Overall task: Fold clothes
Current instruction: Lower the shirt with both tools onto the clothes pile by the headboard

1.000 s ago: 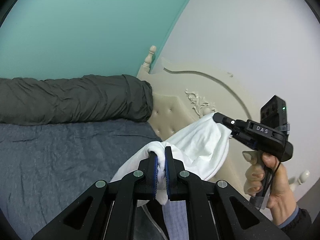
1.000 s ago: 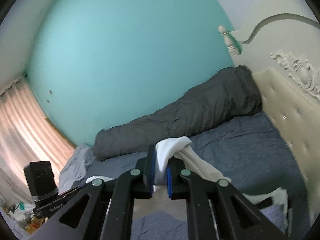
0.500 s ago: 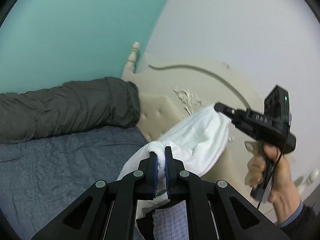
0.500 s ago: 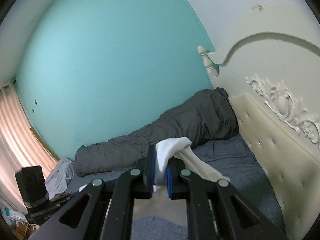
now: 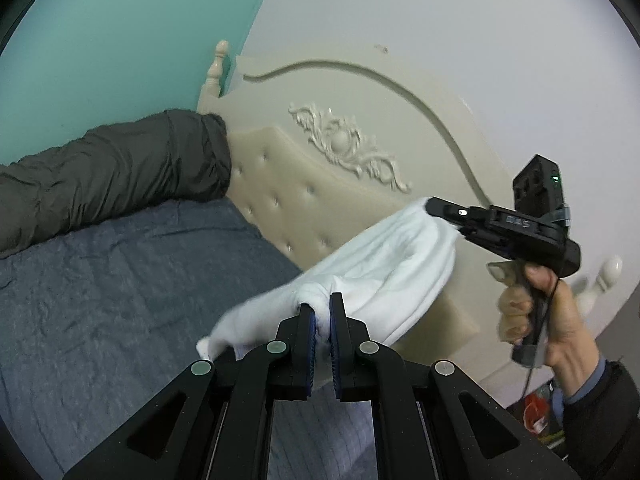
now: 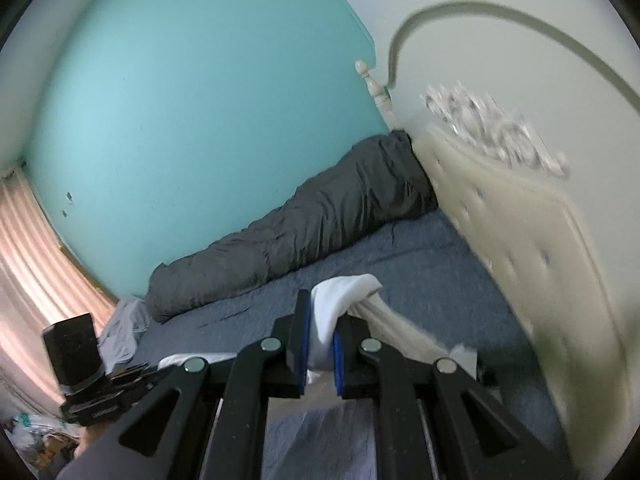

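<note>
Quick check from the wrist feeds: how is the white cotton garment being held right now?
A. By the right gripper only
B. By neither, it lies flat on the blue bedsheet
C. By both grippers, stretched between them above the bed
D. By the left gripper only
C: the white cotton garment is pinched in the left gripper and in the right gripper, spanning between them above the blue bedsheet.
</note>
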{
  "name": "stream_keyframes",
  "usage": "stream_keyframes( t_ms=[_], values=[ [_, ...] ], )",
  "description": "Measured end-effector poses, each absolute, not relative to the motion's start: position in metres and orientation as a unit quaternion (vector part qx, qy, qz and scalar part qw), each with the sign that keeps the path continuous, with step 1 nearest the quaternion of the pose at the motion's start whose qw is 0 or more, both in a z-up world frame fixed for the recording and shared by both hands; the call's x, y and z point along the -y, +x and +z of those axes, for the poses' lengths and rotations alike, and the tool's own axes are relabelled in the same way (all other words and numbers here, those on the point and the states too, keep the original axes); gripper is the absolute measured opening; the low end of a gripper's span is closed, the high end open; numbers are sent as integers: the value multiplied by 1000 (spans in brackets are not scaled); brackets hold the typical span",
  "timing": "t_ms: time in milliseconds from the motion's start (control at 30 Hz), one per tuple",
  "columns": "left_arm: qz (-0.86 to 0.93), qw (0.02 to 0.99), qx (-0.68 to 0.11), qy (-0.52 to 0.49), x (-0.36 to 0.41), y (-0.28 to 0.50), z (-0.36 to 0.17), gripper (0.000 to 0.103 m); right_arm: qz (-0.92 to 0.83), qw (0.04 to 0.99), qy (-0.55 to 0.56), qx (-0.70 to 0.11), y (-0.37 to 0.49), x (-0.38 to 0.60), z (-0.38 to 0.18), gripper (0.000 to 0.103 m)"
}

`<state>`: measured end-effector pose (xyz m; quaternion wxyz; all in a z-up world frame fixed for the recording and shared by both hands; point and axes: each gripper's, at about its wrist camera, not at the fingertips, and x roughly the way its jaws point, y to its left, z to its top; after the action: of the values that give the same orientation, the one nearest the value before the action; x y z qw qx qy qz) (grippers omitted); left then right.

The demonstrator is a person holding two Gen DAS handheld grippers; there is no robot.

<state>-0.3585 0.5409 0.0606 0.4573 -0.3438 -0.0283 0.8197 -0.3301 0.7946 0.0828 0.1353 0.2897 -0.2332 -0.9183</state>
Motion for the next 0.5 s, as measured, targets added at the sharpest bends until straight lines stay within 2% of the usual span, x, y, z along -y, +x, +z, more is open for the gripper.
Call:
stream_keyframes(
  t_ms=[500],
  values=[
    [804, 446, -22, -393, -551, -266, -26, 6, -886, 116, 352, 280, -218, -814, -42, 9]
  ],
)
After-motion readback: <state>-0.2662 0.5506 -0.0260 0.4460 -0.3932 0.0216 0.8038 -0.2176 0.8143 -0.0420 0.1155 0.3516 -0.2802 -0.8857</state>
